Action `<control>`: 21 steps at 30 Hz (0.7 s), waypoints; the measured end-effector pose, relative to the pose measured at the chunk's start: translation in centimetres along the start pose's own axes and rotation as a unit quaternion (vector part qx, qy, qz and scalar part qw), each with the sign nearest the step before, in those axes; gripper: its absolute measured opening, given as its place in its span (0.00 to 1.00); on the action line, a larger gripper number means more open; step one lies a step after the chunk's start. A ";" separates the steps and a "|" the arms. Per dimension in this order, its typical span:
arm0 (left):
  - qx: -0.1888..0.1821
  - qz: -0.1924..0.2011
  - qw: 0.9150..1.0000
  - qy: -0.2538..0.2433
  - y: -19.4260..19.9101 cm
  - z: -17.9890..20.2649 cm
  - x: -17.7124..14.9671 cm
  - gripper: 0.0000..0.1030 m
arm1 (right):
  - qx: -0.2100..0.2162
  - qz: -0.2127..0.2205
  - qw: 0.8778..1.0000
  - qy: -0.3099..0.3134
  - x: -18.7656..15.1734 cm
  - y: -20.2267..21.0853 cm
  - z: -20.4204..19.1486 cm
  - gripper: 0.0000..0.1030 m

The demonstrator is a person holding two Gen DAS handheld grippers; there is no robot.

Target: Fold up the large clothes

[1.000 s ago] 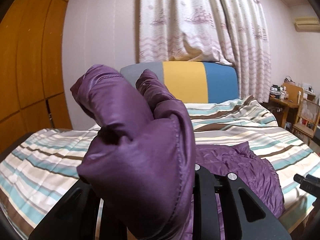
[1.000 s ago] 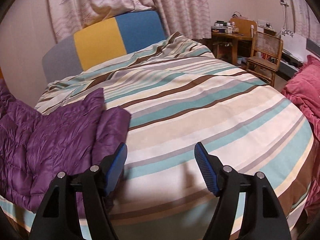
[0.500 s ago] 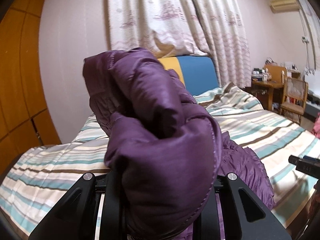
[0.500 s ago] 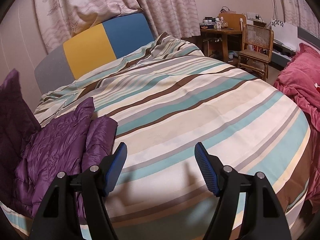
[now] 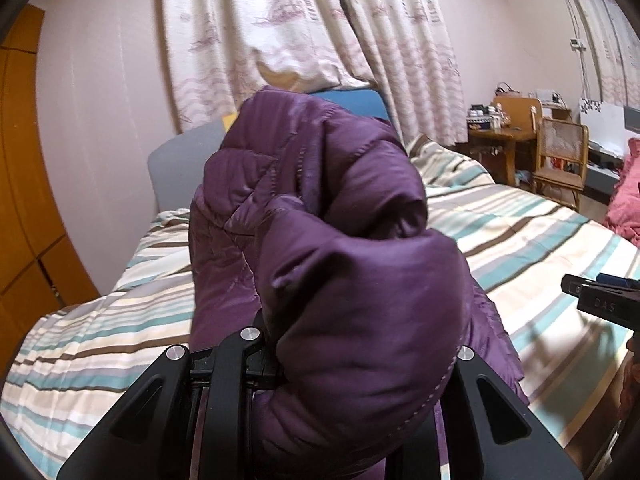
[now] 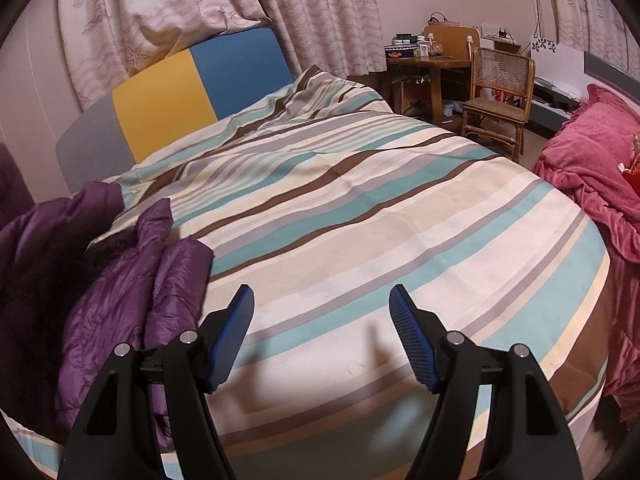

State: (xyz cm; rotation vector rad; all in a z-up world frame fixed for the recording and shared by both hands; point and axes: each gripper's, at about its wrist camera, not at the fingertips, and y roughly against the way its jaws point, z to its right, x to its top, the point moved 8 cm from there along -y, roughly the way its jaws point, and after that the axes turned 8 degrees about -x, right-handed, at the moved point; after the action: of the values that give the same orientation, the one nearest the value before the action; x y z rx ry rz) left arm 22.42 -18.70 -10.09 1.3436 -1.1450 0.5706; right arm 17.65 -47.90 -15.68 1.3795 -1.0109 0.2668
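A purple quilted puffer jacket (image 5: 336,264) fills the middle of the left wrist view. My left gripper (image 5: 352,364) is shut on a bunched fold of it and holds that part up above the striped bed (image 5: 120,320); its fingertips are hidden by the fabric. In the right wrist view the rest of the jacket (image 6: 120,280) lies crumpled at the bed's left side. My right gripper (image 6: 322,336) is open and empty, just right of the jacket, over the striped duvet (image 6: 380,200). The right gripper's tip shows at the right edge of the left wrist view (image 5: 600,296).
A grey, yellow and blue headboard (image 6: 192,92) stands at the far end under patterned curtains (image 6: 312,8). A wooden desk (image 6: 432,64) and cane chair (image 6: 500,88) stand at the back right. A pink blanket (image 6: 592,184) lies heaped on the right. Wooden wardrobe doors (image 5: 24,200) are at the left.
My left gripper has lifted the bunched jacket and swung right, so the desk and chair come into view. The right gripper has stayed open and drifted slightly; the jacket beside it has gathered leftward.
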 end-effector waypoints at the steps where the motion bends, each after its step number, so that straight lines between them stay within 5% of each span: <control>1: -0.002 -0.003 1.000 -0.002 -0.2 0.3 -0.2 0.22 | -0.001 -0.001 1.000 0.001 -0.1 -0.1 0.0 0.68; 14: -0.025 -0.050 0.997 -0.054 -3.3 4.3 -2.5 0.25 | 0.003 -0.009 1.000 -0.005 -0.1 -0.5 0.3 0.68; 19: -0.035 -0.064 0.995 -0.074 -4.2 5.7 -3.9 0.34 | 0.005 -0.013 1.000 -0.007 -0.3 -0.7 0.3 0.68; 21: -0.052 -0.071 0.993 -0.078 -4.5 6.4 -4.5 0.45 | 0.006 -0.013 1.000 -0.007 -0.4 -0.7 0.3 0.68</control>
State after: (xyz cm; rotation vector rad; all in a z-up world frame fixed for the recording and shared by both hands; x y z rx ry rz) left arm 22.63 -24.35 -17.13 1.3853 -1.1770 0.3042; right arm 17.78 -48.14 -16.45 1.4053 -1.0034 0.2439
